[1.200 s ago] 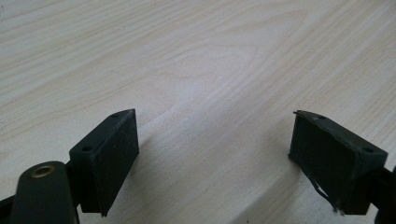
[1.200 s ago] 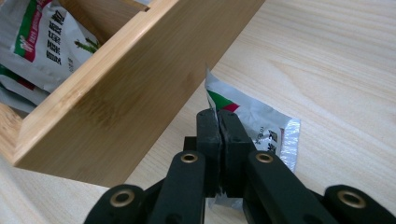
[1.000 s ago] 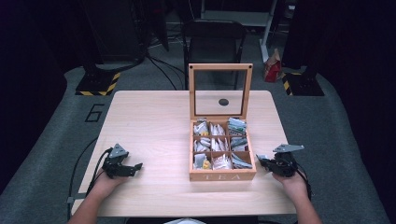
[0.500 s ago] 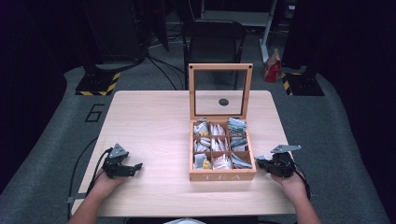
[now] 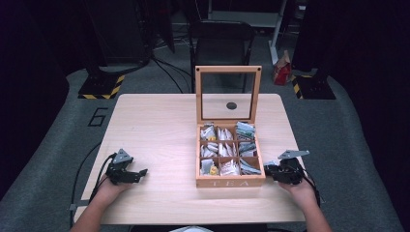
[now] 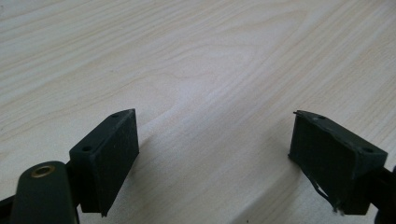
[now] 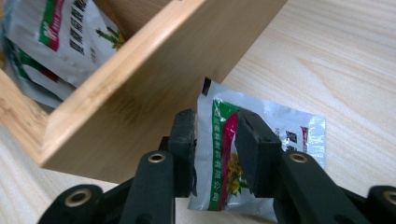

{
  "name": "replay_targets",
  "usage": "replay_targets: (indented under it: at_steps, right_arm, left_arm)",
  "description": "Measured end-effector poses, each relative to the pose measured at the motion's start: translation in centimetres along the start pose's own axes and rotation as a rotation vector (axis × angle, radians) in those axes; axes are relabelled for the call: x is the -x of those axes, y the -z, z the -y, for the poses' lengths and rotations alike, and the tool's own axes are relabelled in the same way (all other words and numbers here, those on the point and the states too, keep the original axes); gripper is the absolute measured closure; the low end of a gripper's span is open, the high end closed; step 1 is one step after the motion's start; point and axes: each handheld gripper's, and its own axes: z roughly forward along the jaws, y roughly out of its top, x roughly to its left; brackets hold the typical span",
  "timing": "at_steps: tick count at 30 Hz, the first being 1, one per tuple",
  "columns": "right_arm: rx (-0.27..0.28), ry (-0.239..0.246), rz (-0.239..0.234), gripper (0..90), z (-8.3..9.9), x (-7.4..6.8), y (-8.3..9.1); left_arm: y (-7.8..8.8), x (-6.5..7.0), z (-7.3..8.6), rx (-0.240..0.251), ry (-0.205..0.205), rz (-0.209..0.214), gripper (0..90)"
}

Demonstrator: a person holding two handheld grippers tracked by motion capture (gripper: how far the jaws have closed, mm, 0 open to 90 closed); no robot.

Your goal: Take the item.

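Your right gripper pinches a silver tea sachet between its jaws, the packet's edge standing up between the two pads just outside the tea box. The sachet hangs close to the box's wooden side wall, above the table, by the box's front right corner. Your left gripper rests low over bare tabletop at the near left, its jaws spread wide with nothing between them. Farther off, the box's compartments hold more sachets, and its glass lid stands upright at the back.
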Motion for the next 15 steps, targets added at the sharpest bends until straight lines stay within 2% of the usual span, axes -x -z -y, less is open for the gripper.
replay_targets:
  at_steps: [15]
  right_arm:
    - [0.025,0.002,0.005,63.3,-0.49,-0.09,0.77]
  left_arm:
    - [0.01,0.00,0.00,-0.001,-0.001,0.001,15.0]
